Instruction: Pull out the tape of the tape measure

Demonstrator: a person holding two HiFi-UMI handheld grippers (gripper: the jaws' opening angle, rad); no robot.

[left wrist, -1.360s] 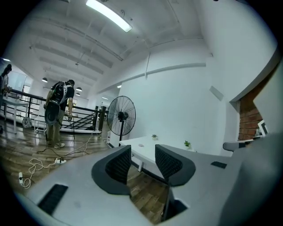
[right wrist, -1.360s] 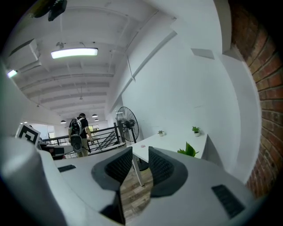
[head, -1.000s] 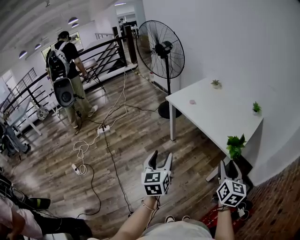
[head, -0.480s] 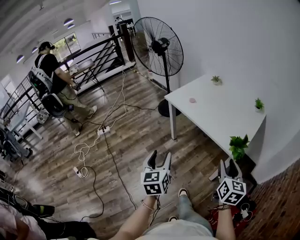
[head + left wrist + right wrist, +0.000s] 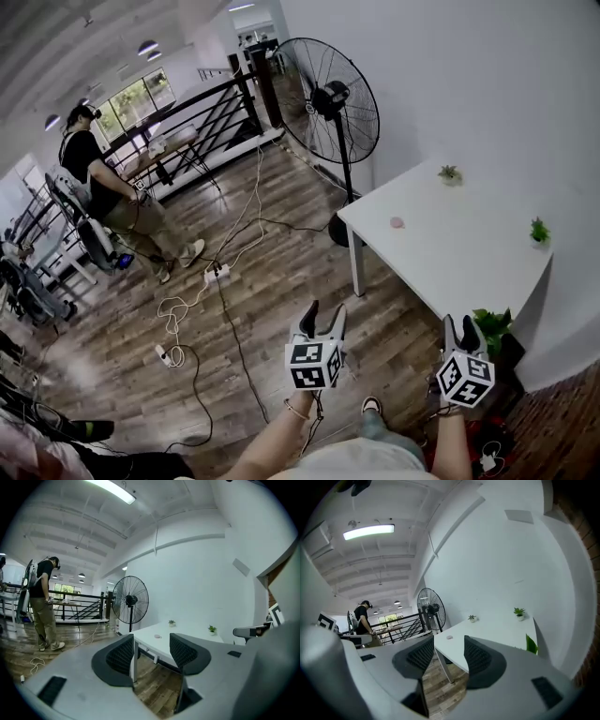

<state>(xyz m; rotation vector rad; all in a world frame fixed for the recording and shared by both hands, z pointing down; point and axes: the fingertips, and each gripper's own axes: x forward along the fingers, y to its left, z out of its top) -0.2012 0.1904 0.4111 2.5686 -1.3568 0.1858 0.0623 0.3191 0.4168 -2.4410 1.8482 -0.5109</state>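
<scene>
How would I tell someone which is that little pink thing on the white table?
Start at the tall black pedestal fan by the white wall; the white table stands beside it. Near the table's fan-side edge lies a small pinkish object. It is low and pink, unlike the green potted plant at the far corner and the second potted plant by the wall.

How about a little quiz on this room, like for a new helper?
1. True or false: the left gripper and the right gripper both have their jaws apart with nothing between them.
2. What stands on the floor beside the white table? A: a fan. B: a ladder. C: a bicycle.
3. How many small potted plants stand on the table?

Key: 1 true. 2 A. 3 two.
</scene>
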